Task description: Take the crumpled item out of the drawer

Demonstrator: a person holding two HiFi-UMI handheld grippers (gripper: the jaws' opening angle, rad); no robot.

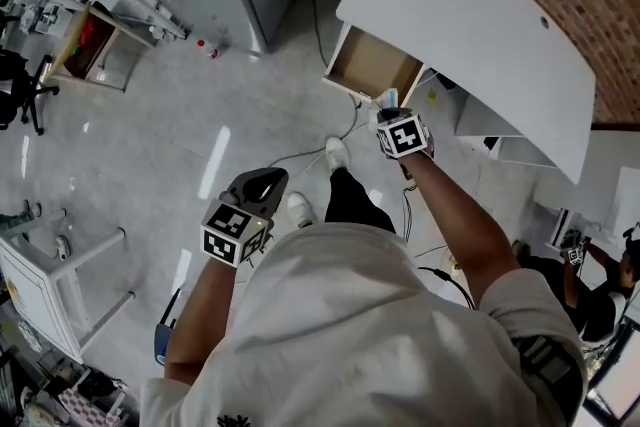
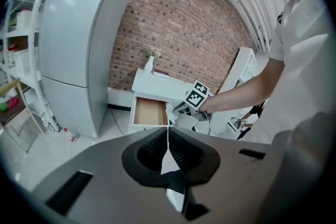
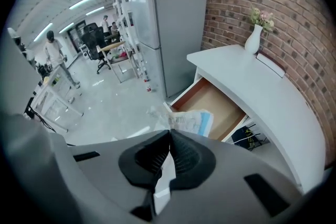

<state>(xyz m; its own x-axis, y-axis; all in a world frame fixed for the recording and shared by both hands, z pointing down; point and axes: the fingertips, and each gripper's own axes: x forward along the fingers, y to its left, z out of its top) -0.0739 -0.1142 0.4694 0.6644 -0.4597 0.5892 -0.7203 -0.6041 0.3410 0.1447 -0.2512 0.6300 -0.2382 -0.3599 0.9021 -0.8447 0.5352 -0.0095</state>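
The left gripper [image 1: 266, 179] is held low in the centre-left of the head view, with its marker cube [image 1: 235, 231] turned up toward the camera. The left forearm [image 1: 198, 305] is bent and runs down from it toward the lower left of the frame. In the left gripper view its jaws are seen pressed together, with nothing between them. The right arm [image 1: 462, 220] is stretched forward from the lower right toward the upper middle of the head view, and the right gripper [image 1: 388, 103] is carried at its end. In the right gripper view the jaws are closed, and a crumpled item [image 3: 190, 122] is pinched at their tips.
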